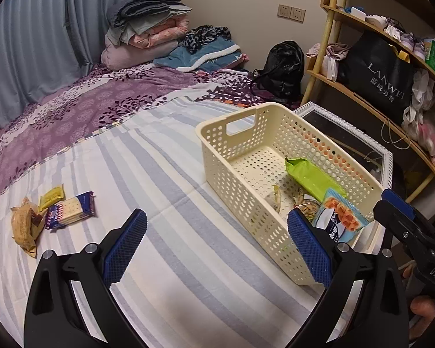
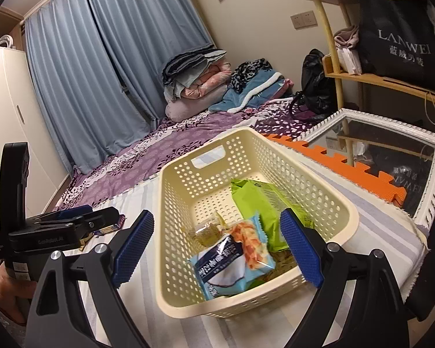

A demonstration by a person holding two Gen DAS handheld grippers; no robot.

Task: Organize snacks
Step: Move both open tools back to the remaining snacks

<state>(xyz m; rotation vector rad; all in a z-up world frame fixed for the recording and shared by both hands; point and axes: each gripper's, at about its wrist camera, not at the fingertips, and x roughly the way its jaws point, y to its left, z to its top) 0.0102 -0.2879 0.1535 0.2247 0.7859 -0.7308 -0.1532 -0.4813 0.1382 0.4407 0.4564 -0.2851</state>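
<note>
A cream perforated basket [image 1: 217, 145] [image 2: 171, 261] sits on the striped bedsheet. It holds a green packet [image 1: 310, 175] [image 2: 255, 203], a light blue snack bag [image 1: 340, 217] [image 2: 232, 264] and small clear-wrapped snacks [image 2: 204, 232]. Left of it on the sheet lie a cracker packet [image 1: 71, 210], a small yellow packet [image 1: 52, 195] and a tan wafer packet [image 1: 23, 227]. My left gripper [image 1: 217, 243] is open and empty over the sheet beside the basket. My right gripper [image 2: 217, 243] is open and empty above the basket's near end.
A white-framed mirror [image 2: 385, 156] and an orange foam mat [image 2: 342, 168] lie right of the basket. Folded bedding [image 1: 148, 32] and a black backpack [image 1: 281, 69] sit at the far end. A bamboo shelf [image 1: 371, 66] stands at the right.
</note>
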